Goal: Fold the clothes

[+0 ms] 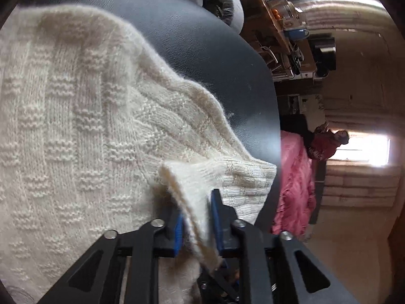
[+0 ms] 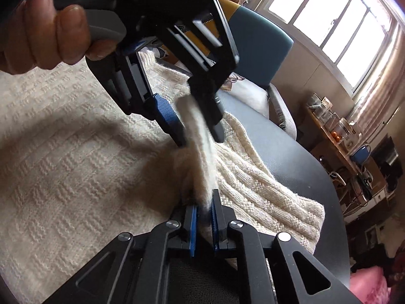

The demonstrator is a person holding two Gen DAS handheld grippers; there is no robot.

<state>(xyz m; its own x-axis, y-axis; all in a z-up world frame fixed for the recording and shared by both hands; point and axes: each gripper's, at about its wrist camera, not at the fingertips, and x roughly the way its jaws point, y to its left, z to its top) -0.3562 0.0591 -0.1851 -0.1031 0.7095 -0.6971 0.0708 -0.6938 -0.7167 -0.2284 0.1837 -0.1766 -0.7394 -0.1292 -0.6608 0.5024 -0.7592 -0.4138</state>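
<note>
The sweater (image 1: 76, 116) hem near the table (image 1: 202, 50) edge is pinched by both grippers' jaws, left gripper (image 1: 196, 217) and right gripper (image 2: 202, 215), and is best lifted evenly.

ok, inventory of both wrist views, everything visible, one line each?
sweater: one, cream knit, spread on the table, one edge lifted
table: one, black, under the sweater
chair: one, teal, behind the table
shelf: one, wooden, cluttered, by the wall
mug: one, blue, on the shelf
window: one, bright, upper right
bedding: one, pink, past the table edge
hand: one, gripping the left claw's handle
left claw: black, blue pads, shut on the sweater edge
right claw: black, blue pads, shut on the same edge
</note>
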